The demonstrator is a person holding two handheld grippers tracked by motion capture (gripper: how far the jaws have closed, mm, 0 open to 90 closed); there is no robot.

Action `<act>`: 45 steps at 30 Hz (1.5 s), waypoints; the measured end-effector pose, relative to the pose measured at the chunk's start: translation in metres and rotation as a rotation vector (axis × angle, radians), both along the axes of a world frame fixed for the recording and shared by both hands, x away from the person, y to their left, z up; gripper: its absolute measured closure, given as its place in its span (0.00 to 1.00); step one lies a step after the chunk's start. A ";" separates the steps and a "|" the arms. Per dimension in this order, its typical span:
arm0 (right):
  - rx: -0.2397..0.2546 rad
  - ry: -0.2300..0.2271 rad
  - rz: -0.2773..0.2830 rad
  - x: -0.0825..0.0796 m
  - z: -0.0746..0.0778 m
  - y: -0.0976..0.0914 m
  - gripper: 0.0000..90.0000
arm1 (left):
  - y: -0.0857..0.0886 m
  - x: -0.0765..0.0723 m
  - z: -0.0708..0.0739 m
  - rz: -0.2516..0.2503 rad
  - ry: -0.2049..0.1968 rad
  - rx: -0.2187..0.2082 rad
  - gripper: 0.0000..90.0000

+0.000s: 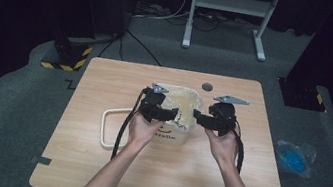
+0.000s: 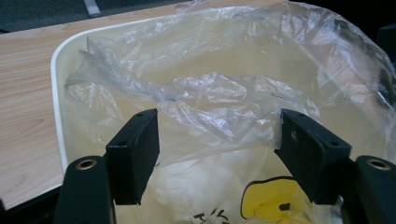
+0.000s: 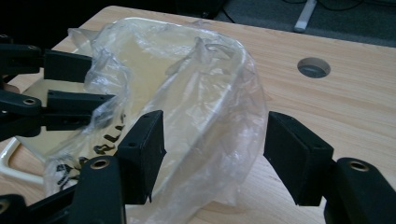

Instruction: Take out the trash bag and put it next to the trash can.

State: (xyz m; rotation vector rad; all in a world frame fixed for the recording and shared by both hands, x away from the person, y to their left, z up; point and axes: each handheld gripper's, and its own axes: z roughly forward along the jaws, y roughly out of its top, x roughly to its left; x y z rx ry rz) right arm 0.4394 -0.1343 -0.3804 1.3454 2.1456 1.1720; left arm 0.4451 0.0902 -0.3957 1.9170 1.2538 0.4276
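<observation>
Two grippers, left [image 1: 174,115] and right [image 1: 196,115], flank a clear bag [image 2: 224,93] lining a cream bin [image 2: 58,107]; jaws spread, grasping nothing, bag rim crumpled between them.

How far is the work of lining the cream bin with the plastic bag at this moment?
Done: the clear plastic bag already sits inside the cream bin. In hand: the left gripper and the right gripper stand open at the bag's loose mouth, gripping nothing. Left: the crumpled film apparently needs spreading and folding over the rim; the white ring on the table lies unused.
</observation>
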 end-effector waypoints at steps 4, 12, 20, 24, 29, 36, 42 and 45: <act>-0.004 0.002 0.013 0.000 0.001 0.007 0.42 | 0.000 0.000 0.000 -0.001 0.001 0.002 0.34; 0.004 0.007 0.036 0.000 0.002 0.017 0.42 | -0.002 0.000 -0.001 -0.002 0.003 0.004 0.34; 0.019 0.016 0.053 0.001 0.003 0.022 0.42 | -0.003 -0.001 -0.002 -0.008 0.002 0.011 0.34; 0.030 0.019 0.056 0.001 0.005 0.023 0.42 | -0.002 -0.002 -0.003 -0.007 0.002 0.015 0.34; 0.026 0.018 0.066 0.001 0.005 0.027 0.42 | -0.002 -0.003 -0.004 -0.011 -0.002 0.017 0.34; 0.022 0.034 0.068 0.004 0.003 0.033 0.43 | -0.004 -0.004 -0.004 -0.019 -0.009 0.024 0.34; 0.022 0.050 0.067 0.008 0.001 0.037 0.43 | -0.004 -0.005 -0.004 -0.022 -0.010 0.033 0.34; 0.021 0.055 0.067 0.010 0.001 0.039 0.43 | -0.004 -0.005 -0.005 -0.021 -0.009 0.038 0.34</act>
